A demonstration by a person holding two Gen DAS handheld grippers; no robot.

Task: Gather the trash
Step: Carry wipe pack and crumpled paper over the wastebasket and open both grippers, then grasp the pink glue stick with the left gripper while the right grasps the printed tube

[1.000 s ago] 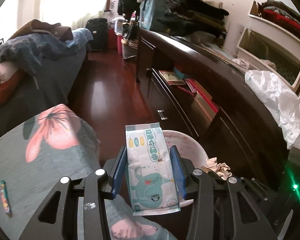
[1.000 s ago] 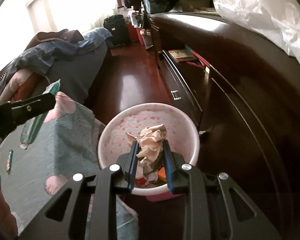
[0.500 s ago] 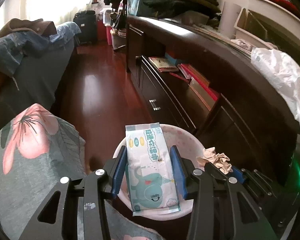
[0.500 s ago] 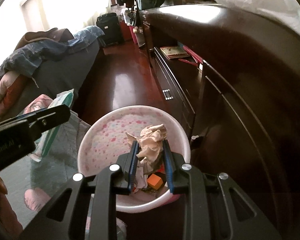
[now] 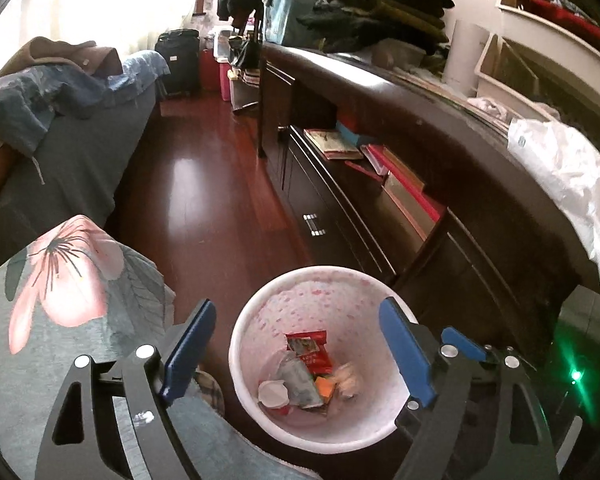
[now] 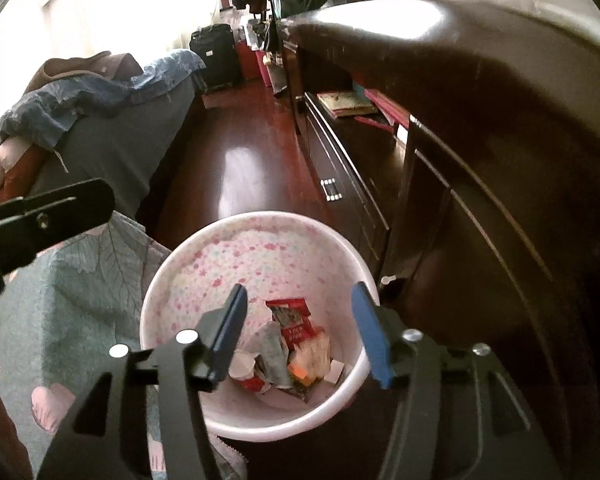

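The pink-and-white speckled trash bin (image 5: 320, 284) stands on the dark red wood floor (image 5: 204, 184), squeezed between the bed's floral cover (image 5: 68, 276) and the long dark cabinet (image 5: 452, 216). At its bottom lies a small heap of rubbish: a red snack wrapper (image 5: 310, 350), a grey-green packet (image 5: 300, 384) leaning beneath it, an orange scrap (image 5: 325, 387), a pale crumpled tissue (image 5: 347, 376) and a white round lid or cup (image 5: 271, 393) — all loose, none gripped.

The left gripper (image 5: 296, 354) hangs over the bin mouth with its blue-padded jaws spread wide, wider than the heap below, and nothing between them. The right gripper (image 6: 300, 332) hovers over the same bin (image 6: 256, 236) from the cabinet side, its jaws likewise parted wide and empty; through its gap the red wrapper (image 6: 290, 318) and the rest of the litter show clearly. In the right wrist view the left tool's black frame juts in at the left edge, above the bedspread (image 6: 80, 300).

Farther out, open shelves in the cabinet hold books (image 5: 332, 144) and red folders. A crumpled white plastic bag (image 5: 572, 192) sits on the cabinet top, with folded dark clothes (image 5: 372, 4) piled at the far end. A black suitcase (image 5: 178, 60) stands near the bright window, and a blue quilt (image 5: 60, 88) lies rumpled over the bed.
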